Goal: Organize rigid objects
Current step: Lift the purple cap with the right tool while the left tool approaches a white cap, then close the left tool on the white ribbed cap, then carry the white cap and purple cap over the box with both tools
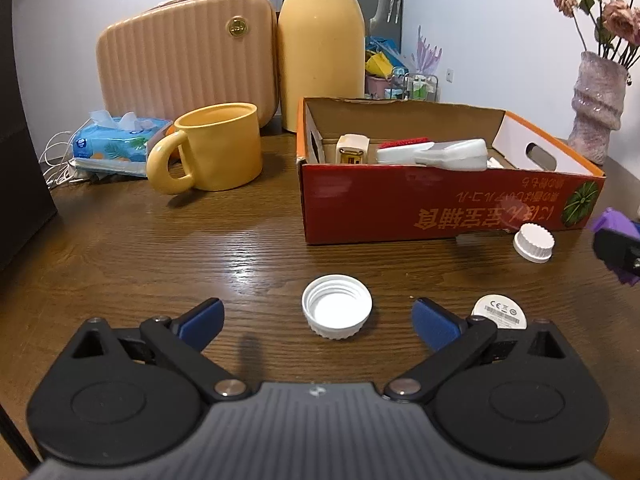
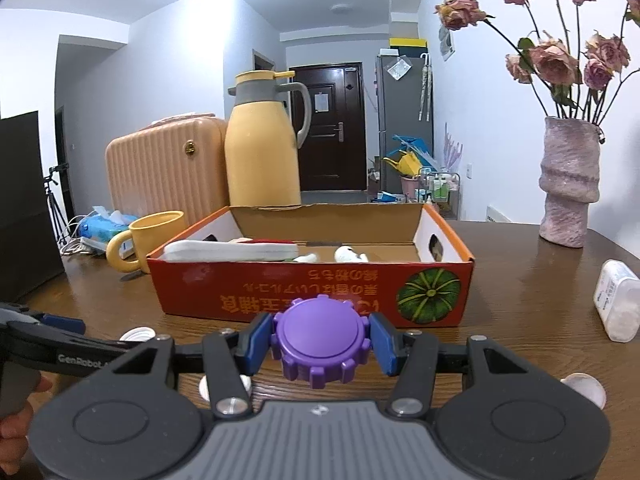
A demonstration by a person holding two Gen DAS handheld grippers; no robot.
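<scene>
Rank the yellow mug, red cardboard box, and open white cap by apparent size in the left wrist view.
1. red cardboard box
2. yellow mug
3. open white cap, smallest even though it lies nearest the camera

Both fisheye views are evenly lit by bright, cool indoor light. A ceiling glow washes out the top of the right wrist view. White glare streaks the glossy wooden table [image 1: 248, 264]; soft shadows sit beneath the yellow mug [image 1: 218, 148]. Edges curve and darken at the corners. The centres stay sharp.
</scene>
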